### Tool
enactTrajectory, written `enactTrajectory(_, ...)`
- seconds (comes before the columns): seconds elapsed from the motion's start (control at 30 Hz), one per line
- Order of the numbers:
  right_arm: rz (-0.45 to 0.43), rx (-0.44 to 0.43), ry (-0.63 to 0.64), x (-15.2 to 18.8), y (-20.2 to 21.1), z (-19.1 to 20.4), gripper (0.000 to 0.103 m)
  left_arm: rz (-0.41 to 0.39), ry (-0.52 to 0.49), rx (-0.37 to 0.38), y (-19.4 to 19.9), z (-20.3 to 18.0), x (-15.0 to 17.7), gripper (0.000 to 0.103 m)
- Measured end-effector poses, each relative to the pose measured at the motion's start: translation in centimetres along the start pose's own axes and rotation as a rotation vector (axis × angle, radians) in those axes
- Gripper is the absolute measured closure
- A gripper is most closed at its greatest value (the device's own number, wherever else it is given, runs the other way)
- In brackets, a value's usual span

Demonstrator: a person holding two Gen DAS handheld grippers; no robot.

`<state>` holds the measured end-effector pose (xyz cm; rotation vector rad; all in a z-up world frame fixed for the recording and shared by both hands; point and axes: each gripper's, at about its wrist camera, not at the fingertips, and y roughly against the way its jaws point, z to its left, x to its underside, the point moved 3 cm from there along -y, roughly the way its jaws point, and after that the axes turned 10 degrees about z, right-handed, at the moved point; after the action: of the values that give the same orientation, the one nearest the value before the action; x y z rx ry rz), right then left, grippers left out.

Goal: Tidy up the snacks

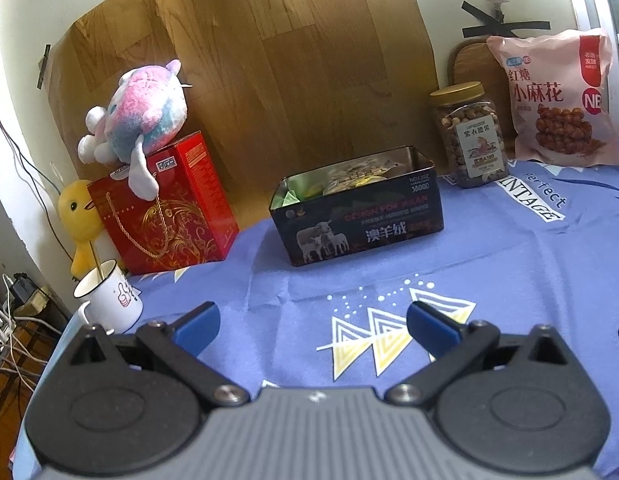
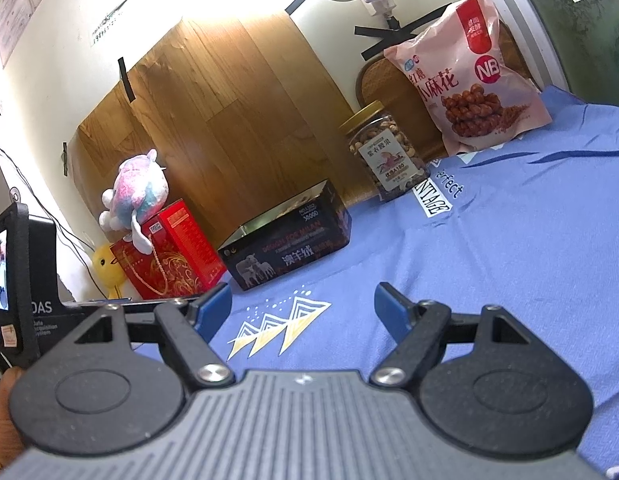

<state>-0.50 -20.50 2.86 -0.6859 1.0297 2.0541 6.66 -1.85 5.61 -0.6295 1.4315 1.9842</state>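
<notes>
A black tin box stands open on the blue cloth, with small wrapped snacks lying inside it. Right of it stands a clear jar of nuts with a gold lid. A pink bag of fried twists leans against the wall at the far right. My left gripper hovers open over the cloth in front of the tin, nothing between its blue pads. My right gripper is open too, empty, short of the tin and jar.
A red gift box with a pastel plush toy on top stands left of the tin. A yellow duck toy and a white mug sit at the table's left edge. Wood-pattern sheet backs the table.
</notes>
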Motion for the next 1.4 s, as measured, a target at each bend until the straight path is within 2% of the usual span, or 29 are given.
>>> enactTrajectory(0.4,0.001,-0.001,-0.001,0.0,0.0,0.0,0.022,0.022,-0.013,0.009,-0.5,-0.1,0.4,0.000)
enactTrajectory(0.57,0.001,-0.001,-0.001,0.0,0.0,0.0,0.022,0.054,-0.013,0.046,-1.0,-0.1,0.7,0.000)
enactTrajectory(1.4,0.005,0.002,-0.006,0.2,-0.1,0.0,0.022,0.055,-0.017,0.022,-1.2,0.0,0.7,0.000)
